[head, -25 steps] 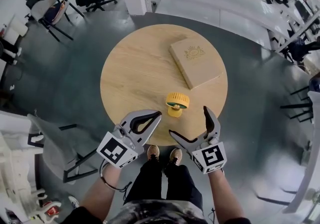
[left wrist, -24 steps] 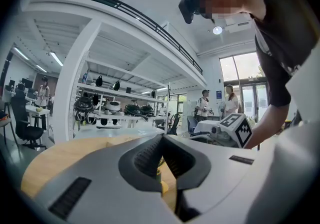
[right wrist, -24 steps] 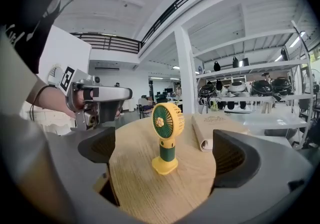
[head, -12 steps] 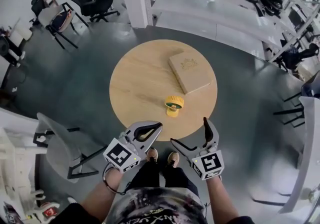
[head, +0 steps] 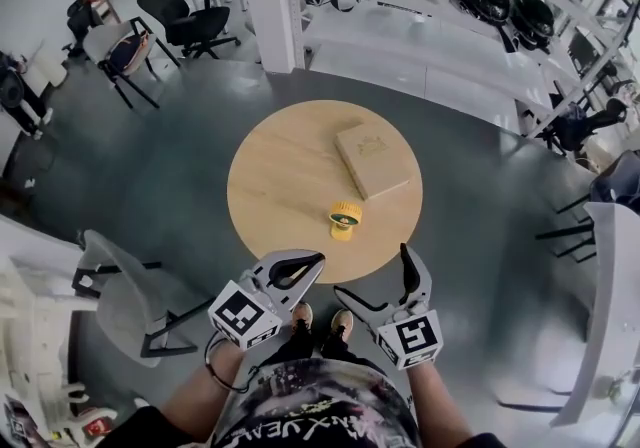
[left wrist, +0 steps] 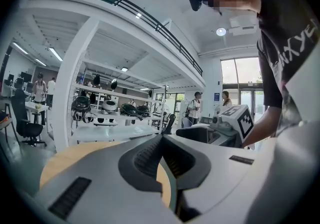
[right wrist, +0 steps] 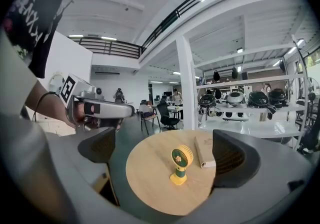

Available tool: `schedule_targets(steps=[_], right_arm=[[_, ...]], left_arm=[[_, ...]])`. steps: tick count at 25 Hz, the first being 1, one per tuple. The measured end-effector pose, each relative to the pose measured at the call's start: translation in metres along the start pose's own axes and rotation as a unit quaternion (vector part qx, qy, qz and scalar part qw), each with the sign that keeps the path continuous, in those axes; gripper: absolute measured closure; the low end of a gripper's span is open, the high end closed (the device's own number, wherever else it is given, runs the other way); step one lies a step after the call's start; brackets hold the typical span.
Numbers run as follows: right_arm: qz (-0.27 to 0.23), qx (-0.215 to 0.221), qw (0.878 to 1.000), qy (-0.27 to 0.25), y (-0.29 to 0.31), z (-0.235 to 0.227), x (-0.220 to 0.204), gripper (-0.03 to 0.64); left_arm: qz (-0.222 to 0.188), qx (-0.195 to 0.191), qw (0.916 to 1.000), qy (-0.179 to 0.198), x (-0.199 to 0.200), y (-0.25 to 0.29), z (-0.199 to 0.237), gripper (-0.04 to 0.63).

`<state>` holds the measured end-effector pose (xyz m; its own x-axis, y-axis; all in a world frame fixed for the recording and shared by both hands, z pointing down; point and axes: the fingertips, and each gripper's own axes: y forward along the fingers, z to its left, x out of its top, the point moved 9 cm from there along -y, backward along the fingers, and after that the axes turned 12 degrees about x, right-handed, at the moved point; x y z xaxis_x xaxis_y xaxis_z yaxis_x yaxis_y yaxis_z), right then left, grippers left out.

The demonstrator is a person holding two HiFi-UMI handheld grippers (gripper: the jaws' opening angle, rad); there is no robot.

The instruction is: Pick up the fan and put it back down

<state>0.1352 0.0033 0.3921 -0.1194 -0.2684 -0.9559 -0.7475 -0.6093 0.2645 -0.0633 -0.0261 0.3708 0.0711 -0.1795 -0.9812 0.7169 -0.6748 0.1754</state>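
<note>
Right gripper (head: 372, 271) gapes empty, left gripper (head: 314, 259) is clenched on nothing, both short of the table (head: 262, 198). Fan (head: 346, 217) stands by its near edge, untouched; reaching for its stem seems next.

Backed away from the round table (head: 280, 186), now smaller and farther off in the head view than a second ago. Opened a wider gap between the fan (head: 346, 218) and both the left gripper (head: 318, 258) and the right gripper (head: 372, 271). Drawn back from well over the tabletop to just its near rim. Brought more grey floor (head: 480, 236) into view around the table, and more of the white shelves (head: 420, 26) at the top.
</note>
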Motion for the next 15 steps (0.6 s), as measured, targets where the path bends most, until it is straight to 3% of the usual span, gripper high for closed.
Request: schedule_targets(steps=[15], right_arm=[[-0.049, -0.003, 0.998, -0.050, -0.035, 0.022, 0.097, 0.031]], left_arm=[[-0.002, 0.013, 0.9999, 0.008, 0.067, -0.030, 0.001, 0.579]])
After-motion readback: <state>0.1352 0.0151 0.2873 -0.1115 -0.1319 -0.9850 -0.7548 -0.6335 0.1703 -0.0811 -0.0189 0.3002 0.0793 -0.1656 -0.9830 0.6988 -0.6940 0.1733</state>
